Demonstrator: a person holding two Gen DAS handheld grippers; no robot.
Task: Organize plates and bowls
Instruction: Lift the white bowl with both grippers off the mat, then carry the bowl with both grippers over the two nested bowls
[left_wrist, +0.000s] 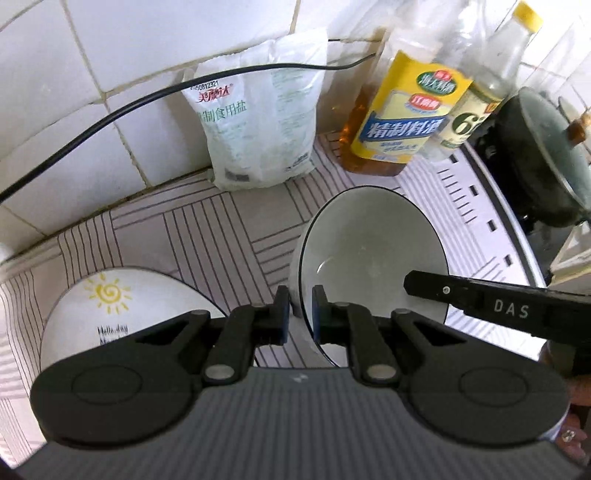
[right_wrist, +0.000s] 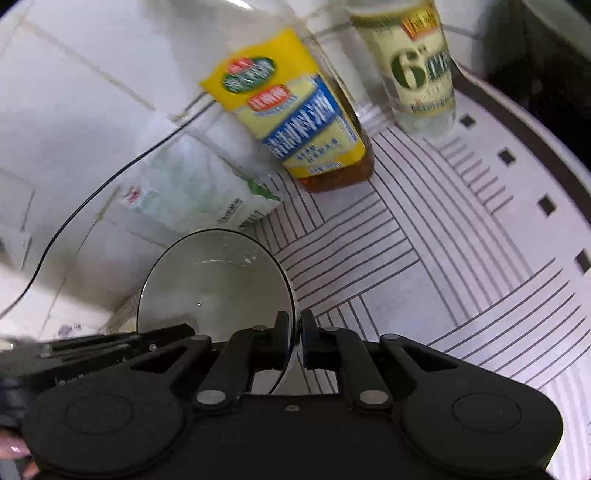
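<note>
wall: white glazed tiles (left_wrist: 110, 55) with discoloured grout | counter: pale mat (left_wrist: 221, 229) printed with blocks of dark parallel lines, meeting the tiles at the back | cable: black cord (left_wrist: 110, 110) ran across the wall | light: bright, glare on tiles

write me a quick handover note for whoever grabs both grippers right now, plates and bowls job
Left gripper: shut on the near rim of the black-rimmed bowl, which is tilted up off the striped mat.
Right gripper: shut on the same bowl's rim, on the opposite side; its finger shows across the bowl in the left wrist view.
Sun-print dish: on the mat to the left of the bowl, not gripped.
Behind: salt bag, yellow-label bottle, clear bottle.
Done: bowl picked up by both grippers.
Left: set the bowl down, probably with the sun-print dish. Other dishes are not visible.
</note>
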